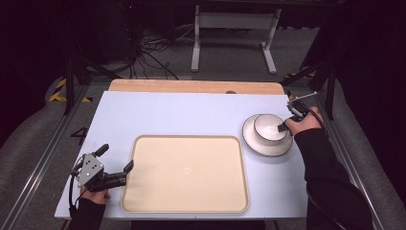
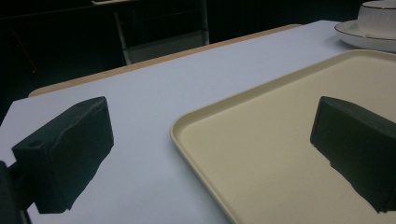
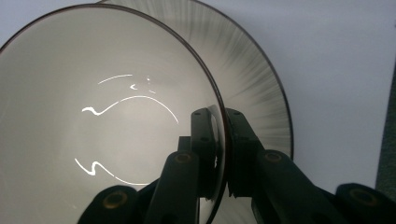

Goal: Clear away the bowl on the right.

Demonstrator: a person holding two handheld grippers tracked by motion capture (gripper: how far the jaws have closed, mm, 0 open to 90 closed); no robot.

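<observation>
White table (image 1: 191, 112): right tool (image 3: 223, 140) pinches bowl (image 3: 107, 116) rim (seemingly on plate (image 3: 261, 88)); left tool (image 1: 116, 162) agape.

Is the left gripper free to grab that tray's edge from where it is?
Probably yes. The left gripper is open, its jaws either side of the tray corner, with nothing between them.

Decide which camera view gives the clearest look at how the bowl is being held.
The right gripper view: the right tongs pinch the bowl by its rim, one jaw inside, one outside. The high view shows the bowl small, standing on the plate. The left gripper view catches its side far off.
</observation>
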